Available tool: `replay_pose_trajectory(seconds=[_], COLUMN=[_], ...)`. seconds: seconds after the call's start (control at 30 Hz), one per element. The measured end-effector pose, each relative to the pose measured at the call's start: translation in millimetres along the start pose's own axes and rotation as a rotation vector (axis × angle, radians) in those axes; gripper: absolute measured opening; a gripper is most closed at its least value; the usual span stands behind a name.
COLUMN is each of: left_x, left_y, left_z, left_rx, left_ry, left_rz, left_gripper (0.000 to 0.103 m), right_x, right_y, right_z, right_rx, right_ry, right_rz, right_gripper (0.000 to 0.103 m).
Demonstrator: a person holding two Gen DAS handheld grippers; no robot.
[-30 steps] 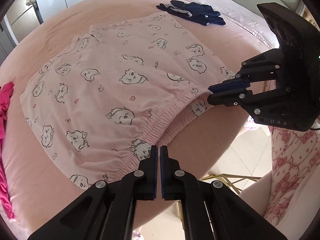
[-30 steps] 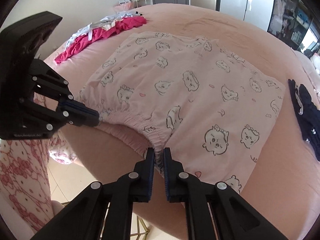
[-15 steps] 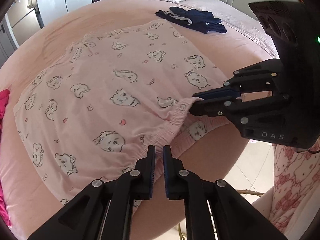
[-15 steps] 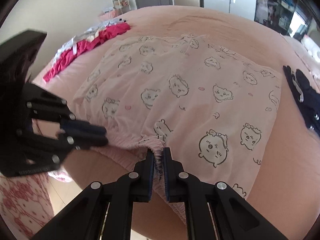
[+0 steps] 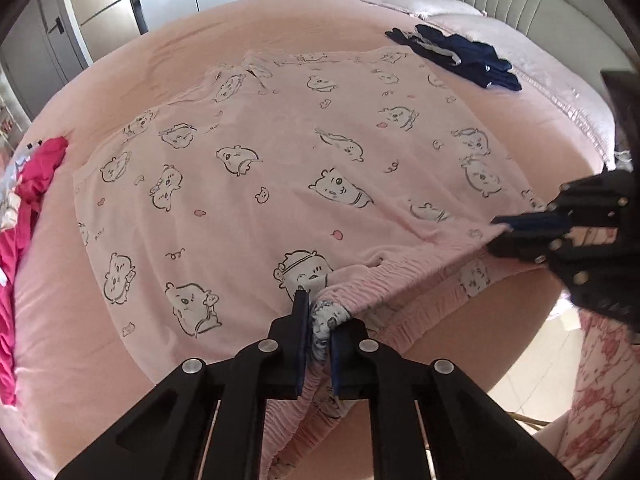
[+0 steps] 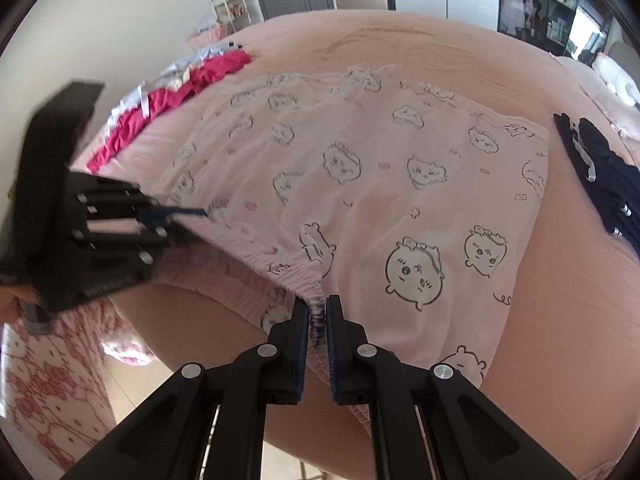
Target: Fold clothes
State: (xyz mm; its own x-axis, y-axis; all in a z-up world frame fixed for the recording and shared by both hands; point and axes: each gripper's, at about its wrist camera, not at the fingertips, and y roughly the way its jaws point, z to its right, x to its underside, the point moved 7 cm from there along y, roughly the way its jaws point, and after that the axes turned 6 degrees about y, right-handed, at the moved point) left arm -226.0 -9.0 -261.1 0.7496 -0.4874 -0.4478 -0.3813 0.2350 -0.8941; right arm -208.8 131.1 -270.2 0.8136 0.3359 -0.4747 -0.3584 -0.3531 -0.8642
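Pink bedding covers a wide bed (image 5: 120, 360), whose rounded near edge drops to a pale tiled floor (image 5: 532, 376). Most of the bed's far half is bare. A pink garment (image 5: 280, 168) printed with cartoon faces lies spread flat across the middle, its gathered elastic waistband (image 5: 400, 280) at the bed's near edge. The cloth looks thin and soft, and the band is ruffled. A crumpled magenta cloth (image 5: 24, 220) sits at the far left edge, and a dark navy item (image 5: 460, 56) lies far right, both clear of the garment. The left tool (image 5: 318, 340) is nearly closed, pinching a bunch of waistband. The right tool (image 6: 318, 320) likewise clamps the band further right and lifts its upper layer off the bed.
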Motion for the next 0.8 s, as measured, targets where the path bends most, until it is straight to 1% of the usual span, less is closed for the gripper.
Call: replay_pose_trajectory(seconds=[0.03, 0.1, 0.2, 0.27, 0.33, 0.37, 0.43, 0.47, 0.5, 0.53, 0.57, 0.6, 0.63, 0.67, 0.7, 0.73, 0.77, 0.8], left_x=[0, -1, -2, 3, 13, 19, 29, 30, 29, 28, 29, 30, 31, 32, 35, 38, 41, 39], left_y=[-4, -11, -29, -30, -22, -15, 2, 5, 5, 4, 0, -4, -7, -11, -18, -24, -31, -41], left_z=[0, 3, 9, 10, 13, 16, 22, 23, 22, 21, 21, 21, 20, 20, 18, 17, 16, 9], left_rx=[0.015, 0.020, 0.002, -0.007, 0.000, 0.020, 0.021, 0.011, 0.016, 0.021, 0.042, 0.063, 0.084, 0.105, 0.104, 0.103, 0.102, 0.100], left_ry=[0.000, 0.023, 0.072, 0.107, 0.135, 0.145, 0.184, 0.198, 0.189, 0.181, 0.179, 0.178, 0.177, 0.175, 0.188, 0.200, 0.211, 0.184], left_rz=[0.007, 0.019, 0.040, 0.031, 0.006, -0.021, -0.074, -0.073, -0.074, -0.074, -0.082, -0.089, -0.096, -0.102, -0.096, -0.090, -0.083, -0.039], left_gripper=[0.006, 0.005, 0.005, 0.005, 0.005, 0.005, 0.008, 0.008, 0.008, 0.010, 0.011, 0.018, 0.030, 0.040, 0.065, 0.076, 0.075, 0.075], right_x=[3, 1, -3, -6, -2, 2, 11, 16, 21, 26, 26, 25, 23, 23, 23, 23, 25, 26], right_y=[6, -2, -15, -24, -31, -30, -16, -8, -1, 7, 8, 8, 5, 3, 0, -3, -7, -12], right_z=[-1, -1, -1, -1, 6, 8, 6, 5, 5, 5, 4, 4, 3, 3, 3, 3, 7, 10], right_rx=[0.026, 0.011, -0.013, -0.029, -0.059, -0.061, -0.036, -0.023, -0.029, -0.036, -0.037, -0.036, -0.047, -0.061, -0.075, -0.089, -0.085, -0.081], right_ry=[-0.026, -0.010, 0.015, 0.031, 0.070, 0.075, 0.051, 0.038, 0.033, 0.029, 0.015, 0.002, -0.008, -0.016, -0.024, -0.031, -0.029, -0.027], right_rz=[-0.017, 0.010, 0.052, 0.081, 0.083, 0.072, 0.023, -0.002, -0.038, -0.075, -0.087, -0.097, -0.111, -0.119, -0.127, -0.135, -0.129, -0.123], right_gripper=[0.006, 0.006, 0.005, 0.004, 0.004, 0.004, 0.004, 0.004, 0.004, 0.004, 0.004, 0.007, 0.015, 0.021, 0.040, 0.059, 0.061, 0.061])
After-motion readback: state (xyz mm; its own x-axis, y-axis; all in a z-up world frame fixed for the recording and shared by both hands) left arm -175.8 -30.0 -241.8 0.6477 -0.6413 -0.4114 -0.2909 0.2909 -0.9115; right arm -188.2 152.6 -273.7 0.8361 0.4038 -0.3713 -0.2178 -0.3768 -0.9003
